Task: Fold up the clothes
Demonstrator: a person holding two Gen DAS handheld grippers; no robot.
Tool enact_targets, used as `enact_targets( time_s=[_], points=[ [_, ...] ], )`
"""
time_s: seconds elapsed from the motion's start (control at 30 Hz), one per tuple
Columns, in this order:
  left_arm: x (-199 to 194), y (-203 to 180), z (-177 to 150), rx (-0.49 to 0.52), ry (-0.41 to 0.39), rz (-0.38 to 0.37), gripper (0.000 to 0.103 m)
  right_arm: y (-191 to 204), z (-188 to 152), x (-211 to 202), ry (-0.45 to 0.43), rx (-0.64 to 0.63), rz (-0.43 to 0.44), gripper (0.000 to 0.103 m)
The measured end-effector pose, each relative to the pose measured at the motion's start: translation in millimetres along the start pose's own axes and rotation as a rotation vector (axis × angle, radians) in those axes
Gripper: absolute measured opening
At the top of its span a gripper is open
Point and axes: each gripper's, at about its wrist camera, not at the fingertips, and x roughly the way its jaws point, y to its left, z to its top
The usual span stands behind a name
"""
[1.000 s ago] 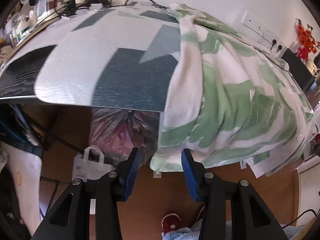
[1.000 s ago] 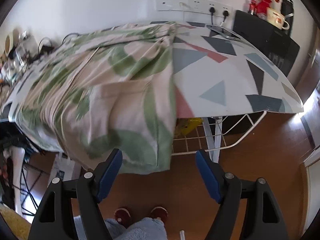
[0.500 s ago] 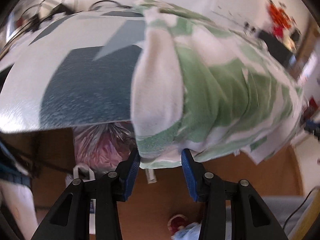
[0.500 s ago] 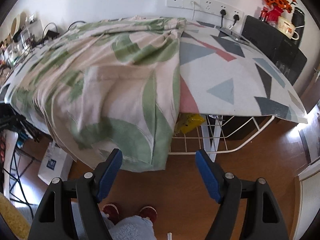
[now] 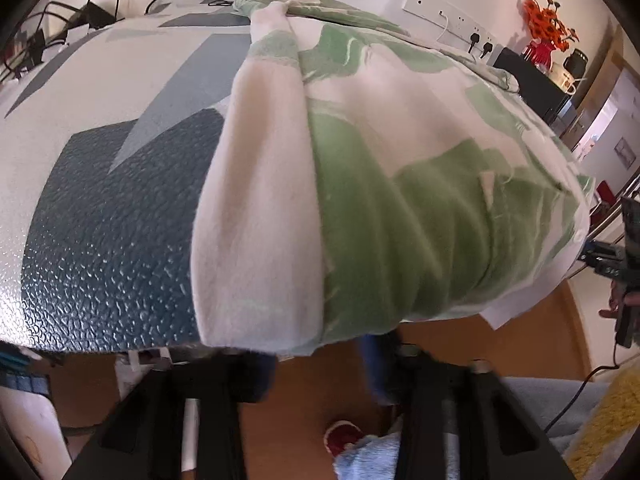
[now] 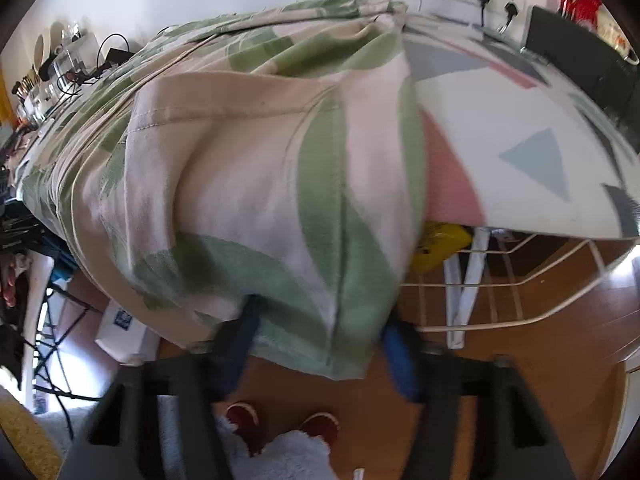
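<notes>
Left wrist view: left gripper is sitting at the near hem of the green-and-cream garment, where it is hanging over the table's front edge. Jaws have just been closing; the hem is dropping between them, but blur is hiding the pads, so I can't tell whether they are actually pinching cloth. Right wrist view: right gripper is at the other hanging corner of the same garment, jaws also just closing, still fairly wide, with the hem lying between the blue pads. Contact is not confirmable there either.

Outward: the garment is lying spread across the patterned table, bunched toward the far edge near the wall sockets. A wire rack is standing under the table on the right, and slippers are showing on the wood floor below.

Risks, my read:
- Either jaw is catching only the top layer or a thin edge; on lifting, the cloth is slipping out.
- Uneven grip between hands is skewing the fold.
- Dragging is pulling the bunched far end crooked, or the whole piece is sliding off toward the floor.
- The right corner could be snagging on the rack.
</notes>
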Motion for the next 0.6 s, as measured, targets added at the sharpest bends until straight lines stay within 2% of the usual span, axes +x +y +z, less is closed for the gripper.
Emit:
enact_targets(
  time_s=[0.03,0.07,0.1,0.3,0.37,0.53,0.6],
  points=[
    [0,0,0,-0.015,0.009,-0.001,0.004,1,1,0,0.009,-0.003,0.002,0.025],
    [-3,0,-2,-0.037,0.015,-0.008,0.003,1,1,-3,0.012,0.003,0.004,0.012],
    [-5,0,-4,-0.06,0.02,-0.016,0.003,0,2,-7,0.014,0.011,0.007,0.009],
    [-59,-14,-26,-0.092,-0.012,-0.018,0.002,-6,4,-47,-0.008,0.055,0.017,0.007],
    [-89,-18,-29,-0.116,-0.063,-0.018,0.002,-7,4,-69,-0.039,0.06,0.008,0.007],
    [-140,-17,-10,-0.204,-0.195,-0.092,0.002,-7,16,-121,-0.161,0.12,-0.008,0.007],
    [-154,-21,8,-0.195,-0.248,-0.12,0.002,-4,28,-135,-0.215,0.141,-0.008,0.006]
  ],
)
